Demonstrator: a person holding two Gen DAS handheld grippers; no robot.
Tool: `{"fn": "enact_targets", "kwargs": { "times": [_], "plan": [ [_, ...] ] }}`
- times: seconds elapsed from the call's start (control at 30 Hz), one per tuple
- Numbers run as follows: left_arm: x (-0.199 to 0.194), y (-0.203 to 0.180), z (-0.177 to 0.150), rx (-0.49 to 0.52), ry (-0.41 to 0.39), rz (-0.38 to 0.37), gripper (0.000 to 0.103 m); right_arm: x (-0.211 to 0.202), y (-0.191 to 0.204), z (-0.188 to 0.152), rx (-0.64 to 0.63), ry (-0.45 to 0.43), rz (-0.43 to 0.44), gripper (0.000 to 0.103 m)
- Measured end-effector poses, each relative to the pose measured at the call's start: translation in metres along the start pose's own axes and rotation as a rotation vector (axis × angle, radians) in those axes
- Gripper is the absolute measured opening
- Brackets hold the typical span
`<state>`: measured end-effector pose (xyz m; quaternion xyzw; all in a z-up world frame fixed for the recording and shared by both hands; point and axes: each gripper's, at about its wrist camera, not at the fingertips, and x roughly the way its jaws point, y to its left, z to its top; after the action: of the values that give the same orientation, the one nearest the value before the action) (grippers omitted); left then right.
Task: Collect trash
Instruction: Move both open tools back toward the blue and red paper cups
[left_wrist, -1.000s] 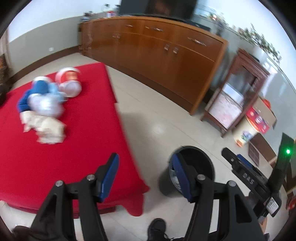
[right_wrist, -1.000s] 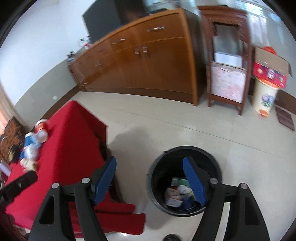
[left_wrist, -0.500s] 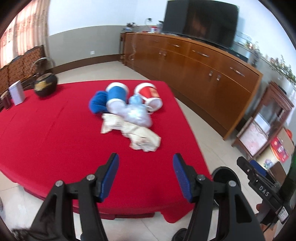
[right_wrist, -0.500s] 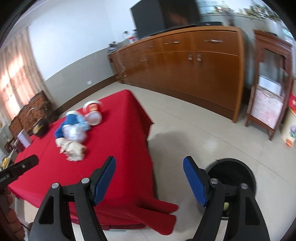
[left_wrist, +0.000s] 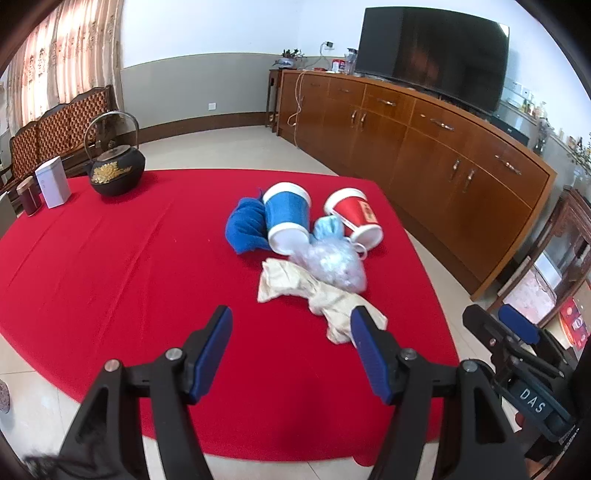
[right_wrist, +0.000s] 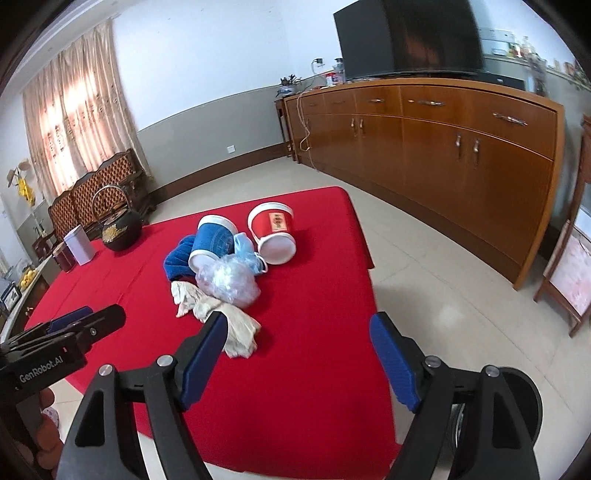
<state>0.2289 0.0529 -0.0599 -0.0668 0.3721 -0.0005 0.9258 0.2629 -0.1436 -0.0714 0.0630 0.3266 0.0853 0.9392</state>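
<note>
Hovering left gripper (left_wrist: 291, 332) spread, trash pile (left_wrist: 306, 251) ahead

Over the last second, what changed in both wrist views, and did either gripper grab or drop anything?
Both grippers swung away from the black bin and back toward the trash pile on the red tablecloth, nearest the beige cloth. Left gripper and right gripper stayed open and empty. The pile itself looks unmoved.

black iron kettle (left_wrist: 117, 170) on red tablecloth (left_wrist: 110, 266) | white tin (left_wrist: 53, 181) beside | dark jar (left_wrist: 28, 191), perhaps a canister | wooden sideboard (left_wrist: 424, 147) | television (left_wrist: 432, 55)
</note>
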Motion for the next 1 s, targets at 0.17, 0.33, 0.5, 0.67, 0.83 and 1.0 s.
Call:
{"fn": "enact_targets", "kwargs": {
  "times": [0.17, 0.33, 0.5, 0.67, 0.83, 1.0],
  "plan": [
    [0.024, 0.005, 0.018, -0.003, 0.010, 0.016, 0.068, 0.037, 0.009, 0.021, -0.009, 0.029, 0.020, 0.081],
    [0.048, 0.008, 0.039, -0.003, 0.011, 0.021, 0.068, 0.076, 0.013, 0.042, -0.013, 0.051, 0.034, 0.081],
    [0.072, 0.008, 0.056, -0.008, 0.031, 0.013, 0.068, 0.111, 0.015, 0.061, -0.014, 0.072, 0.049, 0.081],
    [0.099, 0.006, 0.067, -0.019, 0.072, -0.003, 0.068, 0.149, 0.017, 0.084, -0.021, 0.097, 0.058, 0.081],
    [0.119, 0.003, 0.075, -0.017, 0.093, -0.004, 0.068, 0.181, 0.018, 0.102, -0.023, 0.119, 0.067, 0.081],
    [0.134, 0.003, 0.079, -0.020, 0.111, -0.007, 0.068, 0.212, 0.022, 0.109, -0.047, 0.156, 0.084, 0.081]
  ]
}}
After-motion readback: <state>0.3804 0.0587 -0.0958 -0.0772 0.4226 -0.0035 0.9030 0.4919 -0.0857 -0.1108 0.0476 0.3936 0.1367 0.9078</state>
